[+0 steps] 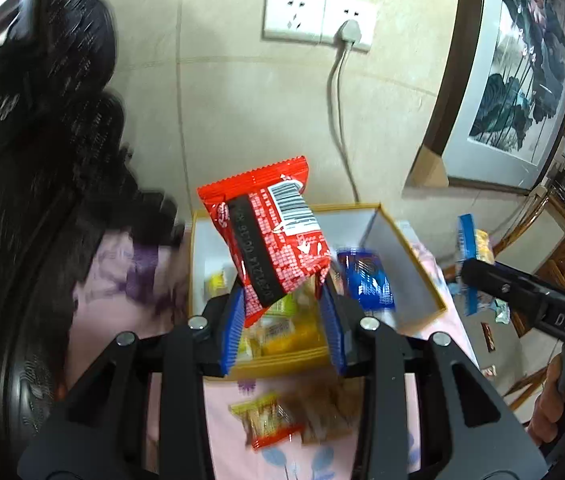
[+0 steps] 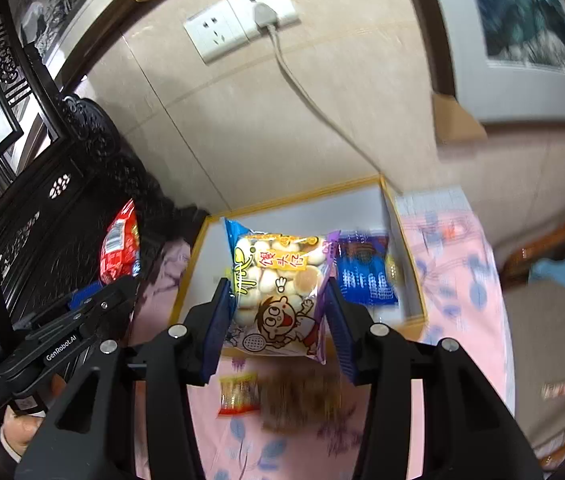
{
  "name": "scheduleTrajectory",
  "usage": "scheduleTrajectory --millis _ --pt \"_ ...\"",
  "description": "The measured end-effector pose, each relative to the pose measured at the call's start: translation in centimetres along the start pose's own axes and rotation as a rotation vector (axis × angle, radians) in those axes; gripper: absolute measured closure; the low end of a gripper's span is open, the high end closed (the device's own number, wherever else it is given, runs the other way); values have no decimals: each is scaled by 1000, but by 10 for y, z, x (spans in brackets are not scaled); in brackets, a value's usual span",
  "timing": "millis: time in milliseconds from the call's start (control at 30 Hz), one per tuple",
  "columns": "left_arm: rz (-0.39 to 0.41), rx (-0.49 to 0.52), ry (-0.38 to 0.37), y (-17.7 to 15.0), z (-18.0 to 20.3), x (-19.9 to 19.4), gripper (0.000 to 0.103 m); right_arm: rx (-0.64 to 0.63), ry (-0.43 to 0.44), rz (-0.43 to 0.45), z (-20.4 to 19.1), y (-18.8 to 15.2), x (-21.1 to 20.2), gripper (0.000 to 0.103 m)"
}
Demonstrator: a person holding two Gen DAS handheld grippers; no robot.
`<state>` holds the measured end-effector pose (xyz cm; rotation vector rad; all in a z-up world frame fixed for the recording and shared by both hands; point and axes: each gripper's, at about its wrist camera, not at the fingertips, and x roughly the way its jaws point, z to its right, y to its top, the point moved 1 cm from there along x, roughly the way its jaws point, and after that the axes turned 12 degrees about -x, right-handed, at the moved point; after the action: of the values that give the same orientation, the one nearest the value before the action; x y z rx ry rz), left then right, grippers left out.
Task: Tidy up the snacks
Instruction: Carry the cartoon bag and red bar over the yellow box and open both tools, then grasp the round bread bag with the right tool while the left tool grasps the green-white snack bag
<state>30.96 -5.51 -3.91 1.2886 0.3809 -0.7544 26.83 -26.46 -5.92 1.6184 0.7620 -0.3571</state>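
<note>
My left gripper (image 1: 282, 304) is shut on a red snack packet (image 1: 270, 240), held tilted in the air above a yellow-rimmed white box (image 1: 398, 240). My right gripper (image 2: 278, 312) is shut on a clear bag of small round biscuits (image 2: 278, 288) with a cartoon face, also lifted above the box (image 2: 402, 248). Inside the box lie a blue packet (image 1: 366, 280) (image 2: 366, 272) and several yellow and green snacks (image 1: 282, 328). Each view shows the other gripper at its side: the right gripper (image 1: 470, 276) with its bag (image 1: 474, 252), the left gripper (image 2: 130, 280) with the red packet (image 2: 120, 244).
The box sits on a pink flowered cloth (image 1: 242, 432) against a beige wall with sockets (image 1: 318, 20) and a hanging cord. Loose snack packets (image 1: 266, 420) (image 2: 238, 396) lie on the cloth in front of the box. Dark carved furniture (image 2: 54, 184) stands left; framed pictures (image 1: 518, 72) lean right.
</note>
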Motion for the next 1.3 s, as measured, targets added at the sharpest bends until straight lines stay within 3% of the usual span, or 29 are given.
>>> scheduleTrajectory --millis 233,267,300,333,367,400,533,600,700,833,1000,1133,1233,1300 --pt "19 24 18 42 16 27 67 -42 -2 32 4 41 26 56" --pt "20 25 25 46 17 31 61 -51 -4 34 4 45 30 56" --pt "22 24 45 49 18 34 49 -61 -6 28 4 48 33 53" --pt "27 25 95 52 18 37 13 -75 -12 4 3 52 39 52" --pt "43 24 141 54 17 36 2 -76 -28 -15 2 54 42 43" --pt "76 24 189 55 16 32 2 -59 -45 -14 4 56 40 31" --pt "107 50 157 54 14 13 2 -10 -41 33 7 52 22 24" --pt "111 50 157 49 10 4 2 7 -57 26 8 44 15 1" --pt "102 32 184 37 0 -8 2 11 -55 24 7 28 7 1" --pt "77 7 248 8 -20 -19 2 9 -79 -72 4 -10 7 1" --pt "-55 -49 285 -63 -52 -20 2 39 -99 -222 5 -93 19 1" --pt "-227 -123 271 -133 -76 -19 2 86 -121 -371 11 -156 39 1" --pt "-335 -143 277 -181 -87 -26 2 130 -91 -460 18 -182 54 1" --pt "-359 -142 279 -197 -90 -32 2 155 -88 -457 19 -181 62 1"
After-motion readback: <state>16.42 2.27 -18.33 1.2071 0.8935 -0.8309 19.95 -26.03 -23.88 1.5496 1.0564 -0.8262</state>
